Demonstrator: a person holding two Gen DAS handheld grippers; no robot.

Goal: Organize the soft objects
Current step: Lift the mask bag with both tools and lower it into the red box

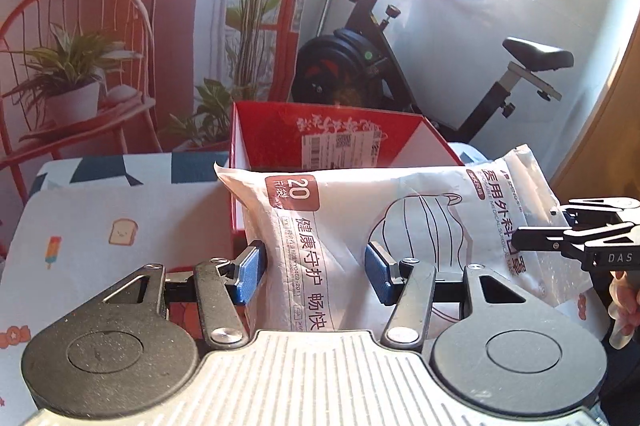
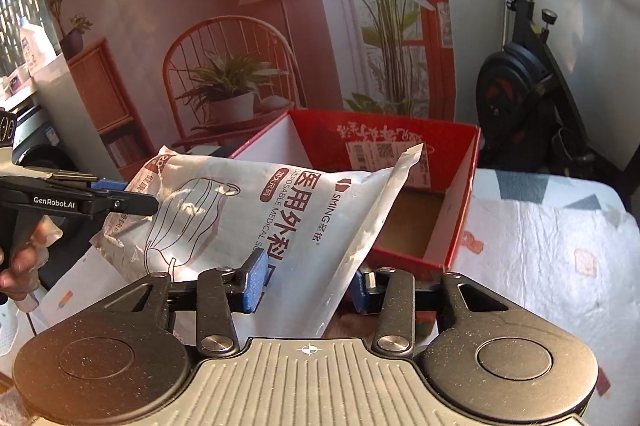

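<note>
Both grippers are angling downward, carrying one white mask pack (image 1: 360, 226) between them, lifted just in front of the open red box (image 1: 340, 142).

Left gripper (image 1: 315, 268): blue pads are pinching the pack's lower edge, clamped on it, bag bulging between them. A hand (image 2: 20, 266) is gripping its handle, seen from the right wrist view.

Right gripper (image 2: 308, 284): fingers are clamping the pack's sealed flat end; the film is hiding most of one pad.

Pack is crinkling and sagging, glossy white, printed with a mask outline, red "20" label and Chinese text. Patterned cloth (image 2: 540, 246) is lying underneath.
</note>
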